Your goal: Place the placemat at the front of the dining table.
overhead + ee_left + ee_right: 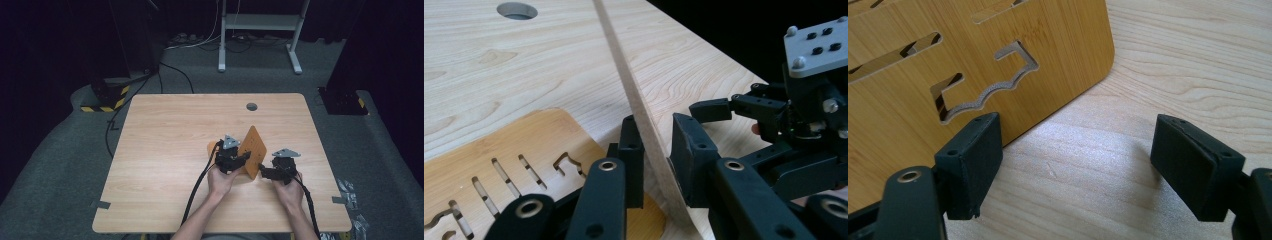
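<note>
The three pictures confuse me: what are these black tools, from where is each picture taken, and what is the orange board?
A person stands at a wooden table and holds a hand tool with two black jaws in each hand. The high view looks down from above. The other two pictures come from cameras riding on each tool. The left gripper pinches the edge of an upright wooden panel with cut slots. A second slotted panel lies flat beneath. The right gripper is open, beside the upright panel, holding nothing.

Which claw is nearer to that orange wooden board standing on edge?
The left claw: its jaws straddle the standing orange wooden board and appear to pinch its edge. The right claw sits open just beside the board's lower corner, not gripping it.
</note>
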